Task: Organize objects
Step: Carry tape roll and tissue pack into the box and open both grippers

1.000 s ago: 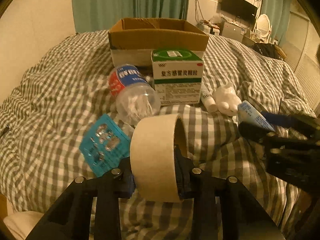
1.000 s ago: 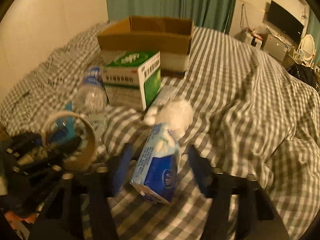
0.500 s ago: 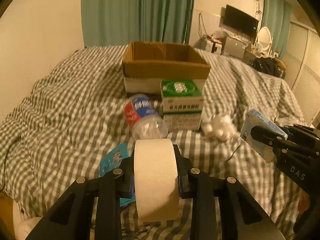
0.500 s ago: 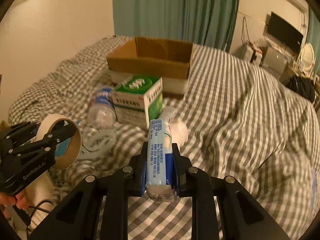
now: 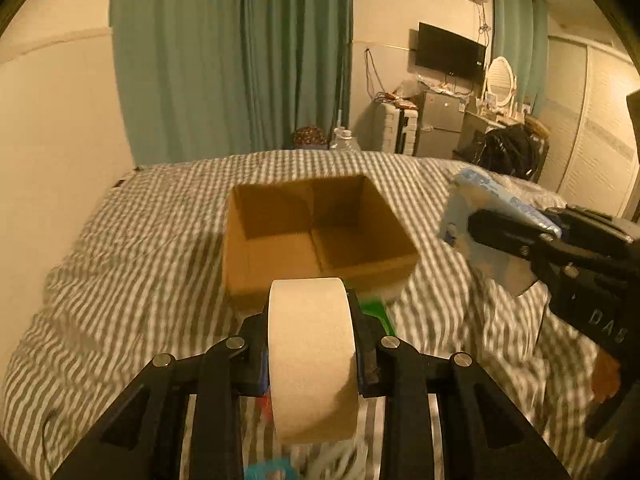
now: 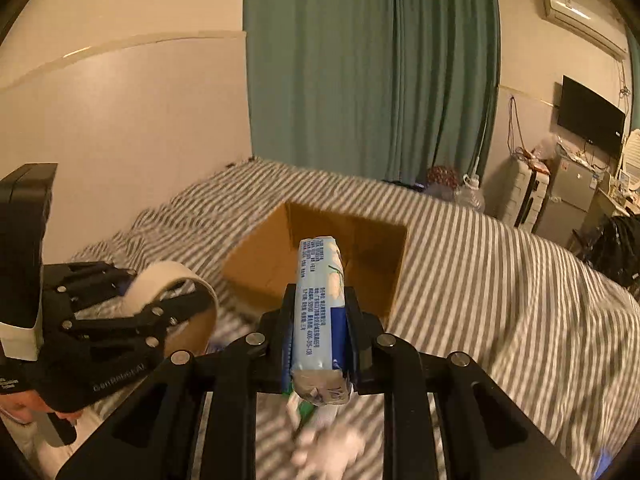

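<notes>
Cardboard box [image 5: 316, 240], brown and open at the top, sits on a bed covered in a grey-and-white checked duvet [image 5: 132, 264]; its inside looks bare as far as the left wrist view reaches. Both tools are held up in the air on the near side of it.

Left gripper [image 5: 312, 350]: its jaws are clamped on a roll of cream masking tape [image 5: 312, 360], gripped across its width so the outer face of the roll stands upright toward the camera. From the right wrist view the same roll [image 6: 176, 308] shows its brown cardboard core, held at the left of the frame, off the bedding.

Right gripper [image 6: 318, 334]: jaws pressed together on a soft blue-and-white pack [image 6: 320, 300], probably tissues, though the print is too small to read. The pack points forward toward the box, its far end overlapping the box's near rim [image 6: 256, 276] in that view. In the left wrist view the pack [image 5: 492, 232] hangs to the right of the box, level with its opening.

Below the grippers, blurred white, green and blue items lie on the duvet; I cannot tell what they are. Teal curtains [image 5: 232, 56] hang behind the bed, and a dark television [image 5: 450, 54] is mounted on the far wall
</notes>
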`<state>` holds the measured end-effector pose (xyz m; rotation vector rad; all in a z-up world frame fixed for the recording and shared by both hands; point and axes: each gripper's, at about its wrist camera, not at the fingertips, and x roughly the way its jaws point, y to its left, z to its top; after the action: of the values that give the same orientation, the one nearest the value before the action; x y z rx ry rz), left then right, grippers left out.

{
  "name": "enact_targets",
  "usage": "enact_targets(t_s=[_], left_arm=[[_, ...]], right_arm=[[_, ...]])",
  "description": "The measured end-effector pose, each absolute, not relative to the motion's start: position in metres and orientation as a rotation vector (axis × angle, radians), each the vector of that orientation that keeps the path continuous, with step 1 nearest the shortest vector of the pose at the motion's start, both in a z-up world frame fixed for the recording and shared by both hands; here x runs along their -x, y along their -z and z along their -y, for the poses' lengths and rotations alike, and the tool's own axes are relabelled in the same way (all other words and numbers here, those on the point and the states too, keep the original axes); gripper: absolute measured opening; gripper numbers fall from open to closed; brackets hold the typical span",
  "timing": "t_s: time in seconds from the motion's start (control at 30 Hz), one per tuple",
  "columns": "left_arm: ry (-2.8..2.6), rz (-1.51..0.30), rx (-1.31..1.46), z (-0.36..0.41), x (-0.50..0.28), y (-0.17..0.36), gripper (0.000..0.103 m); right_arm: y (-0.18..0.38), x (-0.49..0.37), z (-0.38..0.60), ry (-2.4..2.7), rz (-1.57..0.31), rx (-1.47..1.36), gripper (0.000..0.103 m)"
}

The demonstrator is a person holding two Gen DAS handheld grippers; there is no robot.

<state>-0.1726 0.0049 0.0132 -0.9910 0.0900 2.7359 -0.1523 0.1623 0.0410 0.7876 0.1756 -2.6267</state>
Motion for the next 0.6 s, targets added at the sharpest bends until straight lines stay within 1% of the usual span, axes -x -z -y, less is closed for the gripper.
enact_targets(t_s=[0.07, 0.17, 0.23, 0.37, 0.43, 0.6], left_arm=[[-2.734, -0.082, 0.984, -0.005, 0.199, -0.016, 0.03], [-2.745, -0.13, 0.966, -0.009, 0.238, -0.015, 0.03], [-2.737, -0.119, 0.968, -0.01, 0.26, -0.01, 0.03], [-2.722, -0.125, 1.019, -0.011, 0.3, 0.016, 0.03], [-2.705, -0.136, 1.052, -0.012, 0.312, 0.031, 0.03], [-2.609, -0.092, 1.16, -0.012, 0.328, 0.062, 0.03]], right_arm=[[-0.043, 0.179, -0.159, 2.642, -0.168, -0.785, 0.019], [-0.039, 0.217, -0.157, 2.646, -0.131, -0.808, 0.019], [-0.031, 0.245, -0.156, 2.648, -0.106, -0.841, 0.019], [-0.004, 0.289, -0.153, 2.612, -0.057, -0.956, 0.019], [0.011, 0.301, -0.15, 2.611, -0.068, -0.995, 0.019], [0.035, 0.319, -0.147, 2.628, -0.077, -1.062, 0.02]])
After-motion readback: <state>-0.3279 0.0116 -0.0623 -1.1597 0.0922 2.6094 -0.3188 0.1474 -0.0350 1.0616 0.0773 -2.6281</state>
